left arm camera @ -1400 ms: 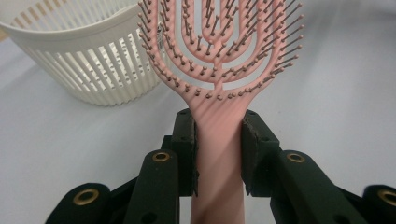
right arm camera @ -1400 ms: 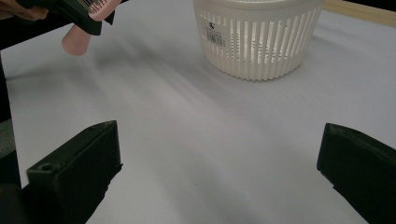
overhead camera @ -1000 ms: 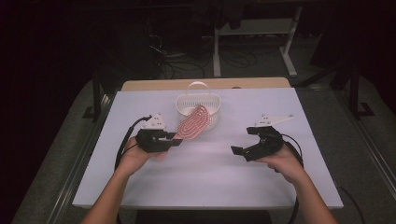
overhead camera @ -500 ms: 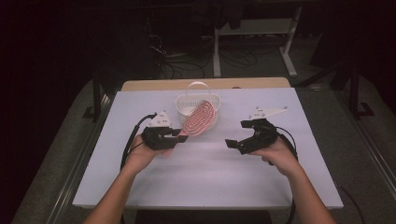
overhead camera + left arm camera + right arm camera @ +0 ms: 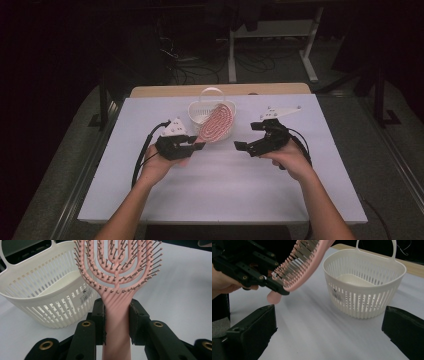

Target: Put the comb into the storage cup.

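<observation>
Left gripper point(image 5: 196, 145) clamped on pink hairbrush point(image 5: 216, 123) by the handle, brush raised off the white table point(image 5: 225, 190), head tilted toward white basket point(image 5: 200, 111); right gripper point(image 5: 247, 146) spread wide, empty, nearby; basket behind, upright.

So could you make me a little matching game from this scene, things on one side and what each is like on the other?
Things:
1. hairbrush
2. basket
3. left gripper
4. right gripper

States:
a. jaws wide apart, nothing between them
b. white, slotted, standing on the table
c. pink, held up by its handle
d. clamped on a pink handle

Pairs: 1-c, 2-b, 3-d, 4-a
</observation>
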The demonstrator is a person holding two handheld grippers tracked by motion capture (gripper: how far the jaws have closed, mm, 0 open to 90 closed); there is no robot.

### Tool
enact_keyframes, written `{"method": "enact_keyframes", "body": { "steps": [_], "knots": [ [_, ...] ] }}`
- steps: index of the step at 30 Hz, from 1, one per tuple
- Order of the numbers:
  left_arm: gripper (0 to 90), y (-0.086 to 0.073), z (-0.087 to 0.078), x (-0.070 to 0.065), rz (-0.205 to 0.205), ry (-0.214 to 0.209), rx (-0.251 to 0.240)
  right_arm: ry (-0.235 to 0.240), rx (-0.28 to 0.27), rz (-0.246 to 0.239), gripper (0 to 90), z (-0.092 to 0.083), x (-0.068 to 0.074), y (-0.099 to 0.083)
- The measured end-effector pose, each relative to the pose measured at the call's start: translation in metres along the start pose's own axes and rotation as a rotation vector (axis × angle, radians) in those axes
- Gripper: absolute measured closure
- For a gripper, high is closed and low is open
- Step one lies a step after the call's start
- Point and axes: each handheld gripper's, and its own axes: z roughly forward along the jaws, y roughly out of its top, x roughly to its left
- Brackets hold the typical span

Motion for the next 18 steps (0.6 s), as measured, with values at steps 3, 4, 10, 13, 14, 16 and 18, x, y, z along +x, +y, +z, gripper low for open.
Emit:
{"method": "enact_keyframes", "body": {
  "steps": [3,4,10,13,14,16,18],
  "knots": [
    [70.7,-0.002,0.001,-0.002,0.003,0.003,-0.002,0.012,-0.015,0.001,0.0,0.004,0.001,0.005],
    [70.7,-0.003,0.002,-0.002,0.0,0.003,-0.006,0.019,-0.019,0.001,0.0,0.005,0.002,0.007],
    [70.7,-0.006,0.005,-0.005,-0.003,0.011,-0.009,0.028,-0.029,-0.003,0.0,0.01,0.004,0.012],
    [70.6,-0.007,0.009,-0.009,-0.006,0.01,-0.012,0.024,-0.028,-0.01,0.0,0.01,0.006,0.011],
    [70.6,-0.007,0.009,-0.009,-0.006,0.01,-0.012,0.024,-0.028,-0.01,0.0,0.01,0.006,0.011],
    [70.6,-0.008,0.014,-0.014,0.005,0.016,-0.017,0.027,-0.038,-0.01,0.0,0.01,0.008,0.01],
    [70.7,-0.007,0.016,-0.016,0.015,0.016,-0.02,0.026,-0.045,-0.007,0.0,0.011,0.01,0.01]
  ]
}}
